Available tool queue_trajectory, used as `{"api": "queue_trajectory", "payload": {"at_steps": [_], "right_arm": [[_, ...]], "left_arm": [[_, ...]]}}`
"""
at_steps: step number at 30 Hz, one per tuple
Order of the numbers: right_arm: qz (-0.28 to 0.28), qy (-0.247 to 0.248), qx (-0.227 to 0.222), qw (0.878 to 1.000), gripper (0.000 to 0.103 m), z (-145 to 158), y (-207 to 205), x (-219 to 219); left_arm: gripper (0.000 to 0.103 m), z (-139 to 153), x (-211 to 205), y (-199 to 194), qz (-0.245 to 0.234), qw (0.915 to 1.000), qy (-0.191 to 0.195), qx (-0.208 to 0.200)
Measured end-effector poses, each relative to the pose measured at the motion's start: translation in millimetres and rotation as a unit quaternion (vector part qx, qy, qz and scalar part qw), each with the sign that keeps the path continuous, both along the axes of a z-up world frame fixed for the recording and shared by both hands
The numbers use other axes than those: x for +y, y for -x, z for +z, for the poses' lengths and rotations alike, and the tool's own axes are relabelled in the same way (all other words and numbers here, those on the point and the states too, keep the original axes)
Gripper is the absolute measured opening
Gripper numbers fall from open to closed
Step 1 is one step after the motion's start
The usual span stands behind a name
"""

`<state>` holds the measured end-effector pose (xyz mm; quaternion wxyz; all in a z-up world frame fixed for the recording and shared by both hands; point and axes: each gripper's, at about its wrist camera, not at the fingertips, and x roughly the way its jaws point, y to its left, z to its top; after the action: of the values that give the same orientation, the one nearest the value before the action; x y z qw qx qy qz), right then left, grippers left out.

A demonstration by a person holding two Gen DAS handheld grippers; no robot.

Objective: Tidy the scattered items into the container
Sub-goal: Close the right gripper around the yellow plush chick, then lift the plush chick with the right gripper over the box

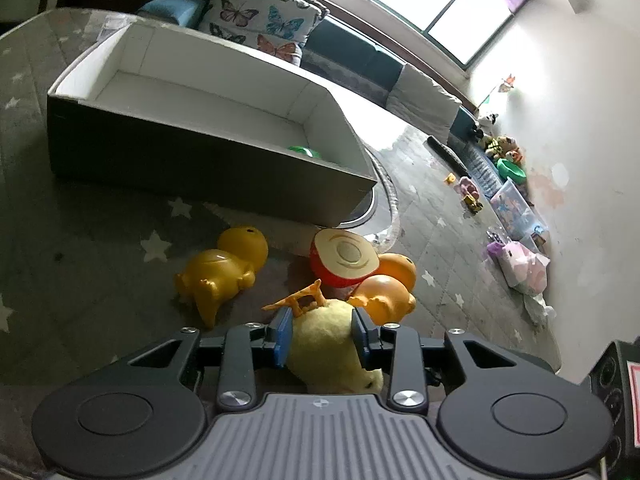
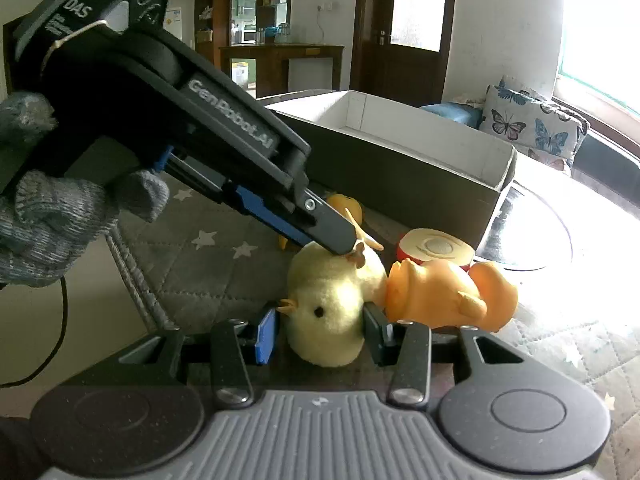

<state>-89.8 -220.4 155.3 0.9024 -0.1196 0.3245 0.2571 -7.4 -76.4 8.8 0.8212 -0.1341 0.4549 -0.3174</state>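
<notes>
On the star-patterned mat, short of the box (image 1: 224, 176), the plush chick (image 2: 332, 300) lay between both sets of fingers. The left gripper (image 1: 322, 334) bracketed its body loosely; the right gripper (image 2: 320, 330) squeezed its head. Best to let one gripper carry it, clearing the rubber duck (image 2: 448, 296).

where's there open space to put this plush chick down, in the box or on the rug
The box floor is nearly all bare; only a green thing sits at its near right corner. The starred rug left of the yellow duck is free too. It is crowded around the plush chick, with the orange duck and red toy close by.
</notes>
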Motion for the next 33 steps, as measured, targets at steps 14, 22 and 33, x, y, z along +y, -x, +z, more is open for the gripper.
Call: {"api": "queue_trajectory", "payload": {"at_steps": [14,22,33], "right_arm": [[-0.025,-0.007,0.009,1.0,0.047,-7,-5,7],[-0.025,-0.01,0.009,1.0,0.045,-9,-5,6],[-0.012,-0.026,0.006,1.0,0.041,3,1,3]], "left_arm": [[0.042,-14,9,-9,0.018,0.998,0.043,0.043],[0.044,-17,11,-12,0.02,0.9969,0.055,0.052],[0.037,-2,17,-3,0.011,0.9978,0.06,0.026]]}}
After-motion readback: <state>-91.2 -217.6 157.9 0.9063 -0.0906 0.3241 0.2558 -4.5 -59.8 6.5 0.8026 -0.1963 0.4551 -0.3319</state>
